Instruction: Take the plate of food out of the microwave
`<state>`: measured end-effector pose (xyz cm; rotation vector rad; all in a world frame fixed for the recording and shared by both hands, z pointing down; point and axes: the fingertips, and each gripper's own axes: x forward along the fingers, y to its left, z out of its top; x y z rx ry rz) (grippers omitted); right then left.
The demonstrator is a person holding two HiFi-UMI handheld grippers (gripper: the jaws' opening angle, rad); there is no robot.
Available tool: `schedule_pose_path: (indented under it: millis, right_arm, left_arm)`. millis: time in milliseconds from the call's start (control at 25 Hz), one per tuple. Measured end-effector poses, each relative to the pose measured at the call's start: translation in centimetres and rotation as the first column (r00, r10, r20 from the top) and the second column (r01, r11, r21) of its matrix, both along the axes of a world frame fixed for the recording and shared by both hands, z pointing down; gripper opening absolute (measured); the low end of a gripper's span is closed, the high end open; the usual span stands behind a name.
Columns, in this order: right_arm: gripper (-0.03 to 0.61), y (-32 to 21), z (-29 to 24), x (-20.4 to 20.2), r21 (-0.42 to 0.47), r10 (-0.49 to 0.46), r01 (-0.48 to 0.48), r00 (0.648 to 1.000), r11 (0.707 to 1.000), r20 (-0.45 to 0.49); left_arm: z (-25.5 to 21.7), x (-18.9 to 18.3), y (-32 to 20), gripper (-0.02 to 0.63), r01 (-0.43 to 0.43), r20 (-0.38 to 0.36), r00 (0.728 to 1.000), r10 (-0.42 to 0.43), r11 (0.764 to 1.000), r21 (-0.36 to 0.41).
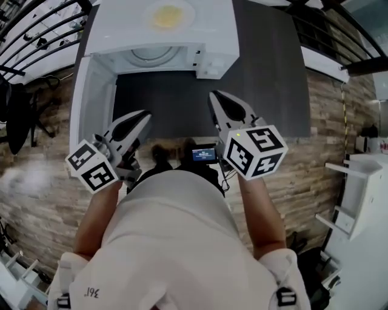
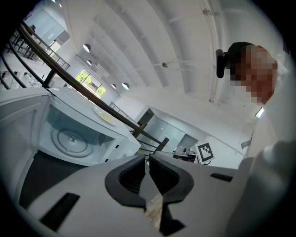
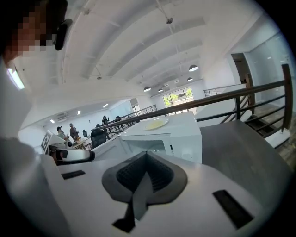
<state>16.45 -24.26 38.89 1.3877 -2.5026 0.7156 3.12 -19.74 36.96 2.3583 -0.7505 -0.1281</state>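
A white plate of yellow food (image 1: 170,15) rests on top of the white microwave (image 1: 212,36). The microwave door (image 1: 91,97) hangs open to the left, and only the glass turntable (image 1: 156,56) shows inside. My left gripper (image 1: 145,115) hovers in front of the door with its jaws together and nothing in them. My right gripper (image 1: 213,95) is shut and empty, just before the microwave's control side. In the left gripper view the left gripper (image 2: 148,159) points past the microwave (image 2: 69,134) and the plate (image 2: 105,116). In the right gripper view the right gripper (image 3: 147,155) faces the plate (image 3: 156,123).
The microwave stands on a dark grey table (image 1: 267,79). A black railing (image 1: 36,30) runs at the far left and a white shelf unit (image 1: 364,181) stands at the right. Wooden floor lies below. Several people stand far off (image 3: 74,131).
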Motion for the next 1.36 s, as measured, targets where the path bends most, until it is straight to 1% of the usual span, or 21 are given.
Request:
schedule_pose_path:
  millis: [200,400,600,800,960,1360]
  right_arm:
    - [0.002,1.3,0.9,-0.4,0.013,-0.023,0.024,0.999,1.0,-0.04]
    - [0.0,1.9,1.5,-0.5,0.016,-0.027,0.029,0.997,0.999,-0.076]
    - [0.0,1.6,1.4,-0.4,0.02,-0.012,0.014,0.998,1.0,-0.063]
    - [0.0,1.3,1.1,-0.6,0.032,-0.013,0.016,0.998,0.999,-0.068]
    - [0.0,1.2,1.1,-0.9,0.033,-0.02,0.022,0.997,0.999,-0.072]
    - [0.0,1.3,1.1,-1.3,0.028,-0.029,0.031,0.996,0.999,-0.08]
  left_arm:
    - [1.5,1.0,1.4,0.031,-0.045,-0.002,0.999,0.045,0.999,-0.015]
    - [1.6,1.5,1.9,0.031,-0.078,-0.012,0.997,0.078,0.997,0.0]
    - [1.2,1.7,2.1,0.031,-0.099,-0.02,0.995,0.099,0.995,0.027]
    - [1.0,1.5,2.1,0.031,-0.105,-0.039,0.994,0.107,0.994,0.033]
    - [1.0,1.5,2.1,0.031,-0.11,-0.034,0.993,0.111,0.993,0.037]
    - [1.5,0.8,1.9,0.031,-0.089,-0.035,0.995,0.089,0.996,0.005]
